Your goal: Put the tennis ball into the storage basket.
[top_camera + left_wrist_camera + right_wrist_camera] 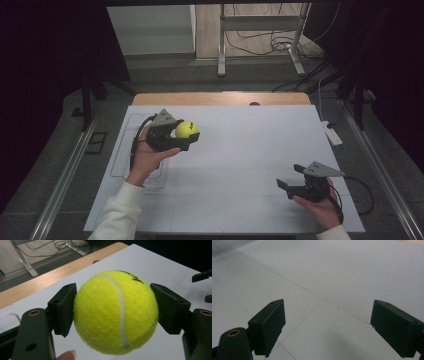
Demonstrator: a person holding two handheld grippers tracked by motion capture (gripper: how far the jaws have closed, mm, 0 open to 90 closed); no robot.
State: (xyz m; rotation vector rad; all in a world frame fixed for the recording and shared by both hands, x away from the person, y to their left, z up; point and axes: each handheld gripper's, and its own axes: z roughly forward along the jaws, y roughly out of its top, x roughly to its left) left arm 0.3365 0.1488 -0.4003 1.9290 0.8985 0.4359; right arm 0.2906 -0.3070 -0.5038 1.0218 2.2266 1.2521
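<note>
Left gripper [186, 137] pinches a fuzzy yellow tennis ball [187, 129] with a white seam, far left above the table [250, 150]; right gripper [291, 176], near right, spread.

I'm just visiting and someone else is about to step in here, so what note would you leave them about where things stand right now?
Left claw: shut on the ball, one jaw on each side of it, held over the left part of the white sheet.
Right claw: open, holding nothing, over the sheet's near right corner.
Done: the ball is gripped.
Left: where the ball should go cannot be told; it is not yet set down, and the right claw has not come near it.
</note>
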